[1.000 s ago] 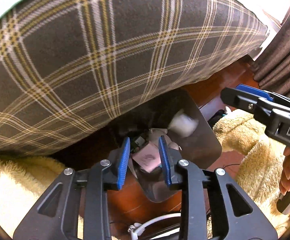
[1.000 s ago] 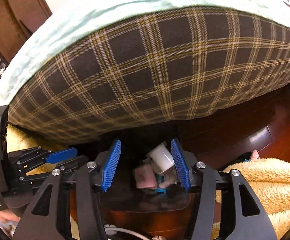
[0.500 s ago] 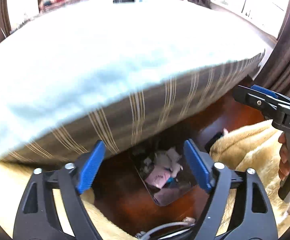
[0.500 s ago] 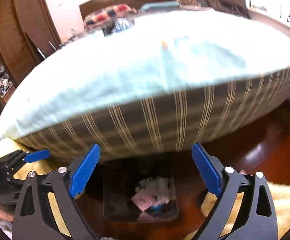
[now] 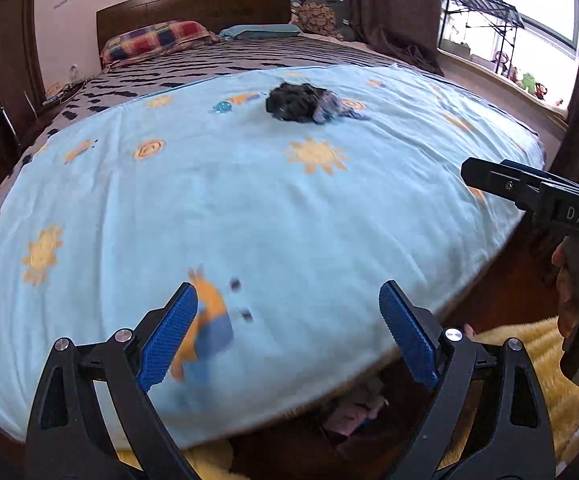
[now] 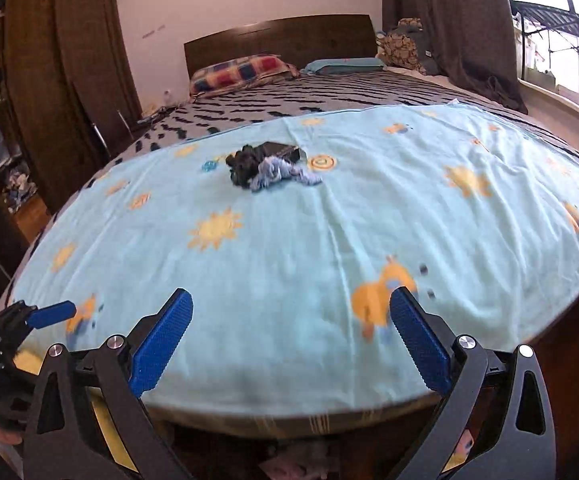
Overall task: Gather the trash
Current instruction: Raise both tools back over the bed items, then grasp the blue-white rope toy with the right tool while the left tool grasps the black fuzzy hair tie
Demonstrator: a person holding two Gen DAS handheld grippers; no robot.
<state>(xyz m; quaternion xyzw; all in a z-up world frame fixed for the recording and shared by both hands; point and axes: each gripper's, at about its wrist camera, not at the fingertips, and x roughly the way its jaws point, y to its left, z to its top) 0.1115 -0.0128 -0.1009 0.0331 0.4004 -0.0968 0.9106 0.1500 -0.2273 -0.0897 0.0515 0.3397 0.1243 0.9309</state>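
Observation:
My left gripper [image 5: 287, 326] is open and empty above the near edge of the bed. My right gripper [image 6: 291, 330] is open and empty too, beside it on the right. Far off on the light blue blanket [image 5: 249, 200] lies a dark crumpled heap [image 5: 295, 102] with a bluish rag [image 5: 339, 108] and a small blue bit [image 5: 221, 108]; they also show in the right wrist view, the heap [image 6: 245, 166], the rag [image 6: 281, 174]. The trash bin [image 5: 353, 416] with pink and white scraps sits on the floor under the bed's edge, mostly hidden.
The bed fills both views, with a plaid pillow [image 5: 157, 40] and headboard [image 5: 193, 4] at the far end. A yellow fluffy rug [image 5: 529, 360] lies on the floor at right. A wardrobe [image 6: 61, 80] stands left, curtains and a window [image 5: 509, 8] right.
Both grippers have opened wide and risen from the bin under the bed, tilting up to look across the bed top. The bin has dropped to the bottom edge of both views.

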